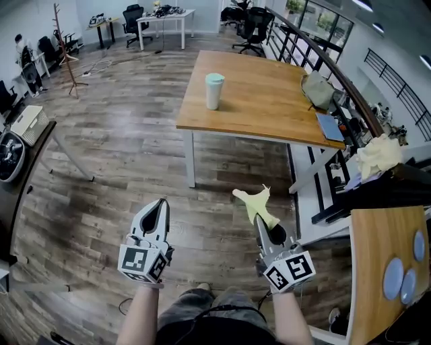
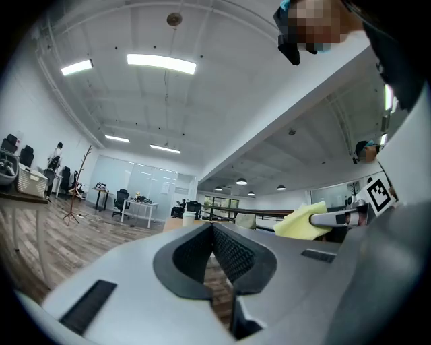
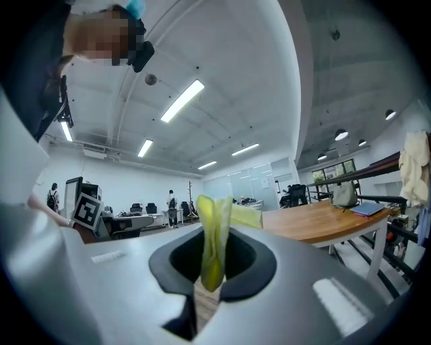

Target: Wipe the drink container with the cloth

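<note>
At the far left is a person point(image 1: 21, 54), with a coat rack point(image 1: 65, 47) just to the right and a white basket point(image 1: 27, 122) nearer the camera. A white desk point(image 1: 165, 19) and office chairs point(image 1: 133, 17) stand at the back of the room. Low in the head view the left gripper point(image 1: 161, 204) points level over the plank floor point(image 1: 121, 155), its 2 jaws pressed together with nothing between them. Ahead, well apart from both grippers, stands a wooden table point(image 1: 269, 101) on white legs. The cup point(image 1: 214, 90), pale with a mint lid, stands upright near the table's left edge, alone on that side. Bare floor lies between the grippers and the table, and in the head view the table's near-left leg point(image 1: 190, 158) stands between the left gripper and the cup. The right gripper point(image 1: 258, 219) is held beside the left one, its jaws pinching a yellow cloth point(image 1: 256, 202). The cloth's loose end sticks out past the tips and flops upward. On the right part of the table lie a grey bag point(image 1: 319, 89) and a blue notebook point(image 1: 329, 127), both apart from the cup. Right of the table runs a dark railing point(image 1: 337, 74). Beyond it a pale rag heap point(image 1: 379, 155) sits on a dark shelf. At the lower right is a wooden board point(image 1: 374, 269) bearing blue-grey discs point(image 1: 392, 278).
</note>
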Demonstrator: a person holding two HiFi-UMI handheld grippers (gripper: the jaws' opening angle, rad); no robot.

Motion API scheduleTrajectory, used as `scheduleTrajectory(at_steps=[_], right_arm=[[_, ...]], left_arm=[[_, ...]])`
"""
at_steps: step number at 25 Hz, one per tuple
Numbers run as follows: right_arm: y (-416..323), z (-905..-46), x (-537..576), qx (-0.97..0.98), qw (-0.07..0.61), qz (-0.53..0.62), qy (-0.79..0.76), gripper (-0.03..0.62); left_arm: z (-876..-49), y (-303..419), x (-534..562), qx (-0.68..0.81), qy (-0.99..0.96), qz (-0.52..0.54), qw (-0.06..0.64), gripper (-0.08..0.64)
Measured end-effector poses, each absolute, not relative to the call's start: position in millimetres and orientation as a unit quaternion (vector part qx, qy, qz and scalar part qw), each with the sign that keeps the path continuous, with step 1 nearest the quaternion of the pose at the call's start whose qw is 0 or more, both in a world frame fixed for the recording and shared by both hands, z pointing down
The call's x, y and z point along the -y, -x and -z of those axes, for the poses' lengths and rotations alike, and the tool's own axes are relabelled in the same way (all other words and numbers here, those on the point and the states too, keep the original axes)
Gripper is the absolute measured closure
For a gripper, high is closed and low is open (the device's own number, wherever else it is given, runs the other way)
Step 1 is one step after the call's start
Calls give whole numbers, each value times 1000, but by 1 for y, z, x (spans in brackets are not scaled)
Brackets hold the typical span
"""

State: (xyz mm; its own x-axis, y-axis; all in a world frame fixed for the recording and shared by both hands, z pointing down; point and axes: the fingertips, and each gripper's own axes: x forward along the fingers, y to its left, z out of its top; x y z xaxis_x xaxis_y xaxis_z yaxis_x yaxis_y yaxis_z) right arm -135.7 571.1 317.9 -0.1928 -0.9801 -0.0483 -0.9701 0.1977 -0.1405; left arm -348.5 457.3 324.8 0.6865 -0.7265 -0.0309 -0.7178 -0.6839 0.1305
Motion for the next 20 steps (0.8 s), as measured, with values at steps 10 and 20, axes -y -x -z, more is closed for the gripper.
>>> scheduleTrajectory(at_steps=[10,20], right_arm=[[133,-328,-514,-782,67,59,616,569],[83,-323,-421,-800,65,52,595,569]], left_arm=[[-338,341,-415,402,-912,31,75,563],[-327,269,-331,394,-916,39,67,563]])
